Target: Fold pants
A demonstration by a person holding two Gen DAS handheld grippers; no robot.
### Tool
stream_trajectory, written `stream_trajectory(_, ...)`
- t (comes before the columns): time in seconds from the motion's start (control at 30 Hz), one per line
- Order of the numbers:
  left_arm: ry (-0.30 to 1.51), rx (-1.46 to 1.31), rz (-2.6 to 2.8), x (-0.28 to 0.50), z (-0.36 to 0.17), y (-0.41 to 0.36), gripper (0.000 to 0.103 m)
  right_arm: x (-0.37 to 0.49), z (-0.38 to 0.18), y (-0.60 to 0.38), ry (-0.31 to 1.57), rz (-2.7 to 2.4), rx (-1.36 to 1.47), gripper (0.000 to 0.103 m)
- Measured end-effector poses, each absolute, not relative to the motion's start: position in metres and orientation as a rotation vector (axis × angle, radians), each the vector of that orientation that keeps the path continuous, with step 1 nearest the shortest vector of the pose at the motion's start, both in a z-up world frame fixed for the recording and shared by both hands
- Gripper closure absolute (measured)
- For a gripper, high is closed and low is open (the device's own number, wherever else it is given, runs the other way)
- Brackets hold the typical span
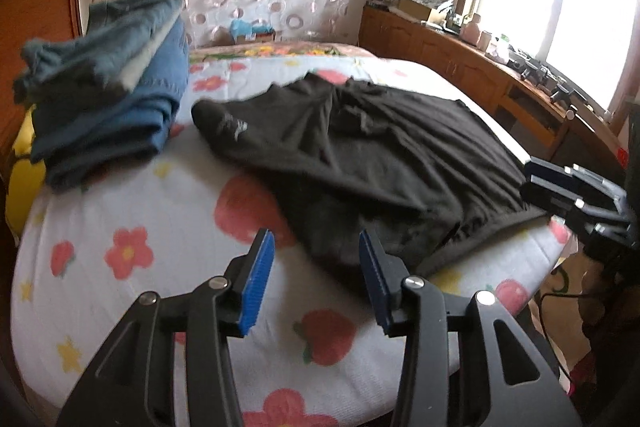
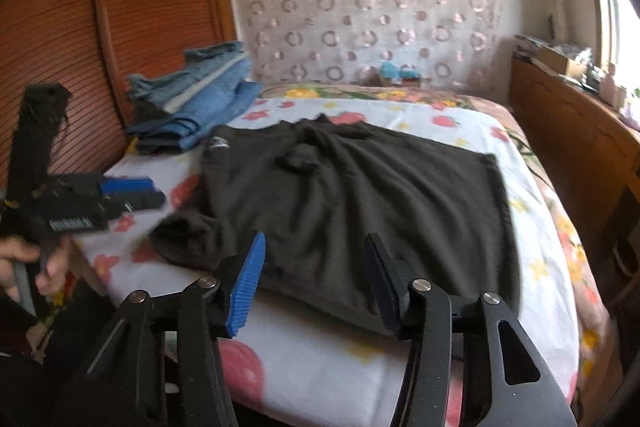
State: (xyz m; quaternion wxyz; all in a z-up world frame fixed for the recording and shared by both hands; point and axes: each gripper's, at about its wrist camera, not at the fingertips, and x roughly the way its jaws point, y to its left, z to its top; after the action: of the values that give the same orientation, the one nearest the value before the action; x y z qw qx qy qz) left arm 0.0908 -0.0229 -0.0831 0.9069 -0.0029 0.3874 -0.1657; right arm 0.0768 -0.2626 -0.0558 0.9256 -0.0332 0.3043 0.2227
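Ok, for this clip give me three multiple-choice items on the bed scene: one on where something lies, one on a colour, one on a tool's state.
1. Where does the stack of folded jeans lie relative to the black pants?
A. On top of them
B. Beside them, toward the wooden headboard
C. On the floor

2. What colour are the pads of the left tool?
A. Blue
B. Red
C. White

3. In what state is the right tool?
A. Shut on the pants
B. Shut on the jeans
C. Open, nothing between its pads

Answers:
1 B: the jeans sit apart from the pants, near the headboard.
2 A: both pads are blue.
3 C: the pads stand apart above the pants' near edge, gripping nothing.
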Motion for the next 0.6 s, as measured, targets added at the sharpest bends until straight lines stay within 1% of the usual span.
stream_trajectory(0.2, 0.835, -0.010, -0.342, 0.087, -0.100, -0.024, 0.060, 0.086, -0.051, -0.237, 0.622, 0.513, -0.092, 0.056)
stream_trajectory(0.23, 0.837, -0.003, -0.333, 0.088, -0.104, -0.024, 0.060, 0.088, -0.052, -0.233, 0.628, 0.520, -0.093, 0.059)
stream_trajectory(0.27, 0.822, 0.008, -0.329, 0.086, -0.103, -0.025, 0.060, 0.090, -0.053, -0.229, 0.637, 0.532, -0.095, 0.069)
stream_trajectory(0.3, 0.815, 0.025, -0.322, 0.085, -0.104, -0.026, 0.060, 0.092, -0.054, -0.226, 0.643, 0.540, -0.096, 0.074)
stream_trajectory(0.33, 0.808, 0.040, -0.320, 0.084, -0.104, -0.028, 0.060, 0.092, -0.055, -0.223, 0.646, 0.542, -0.095, 0.075)
stream_trajectory(0.4, 0.792, 0.081, -0.305, 0.081, -0.105, -0.032, 0.056, 0.095, -0.056, -0.219, 0.660, 0.560, -0.089, 0.075)
stream_trajectory(0.47, 0.780, 0.065, -0.274, 0.081, -0.106, -0.029, 0.046, 0.095, -0.057, -0.214, 0.665, 0.569, -0.089, 0.075)
stream_trajectory(0.6, 0.776, 0.047, -0.288, 0.082, -0.105, -0.025, 0.046, 0.095, -0.062, -0.206, 0.684, 0.582, -0.086, 0.075)
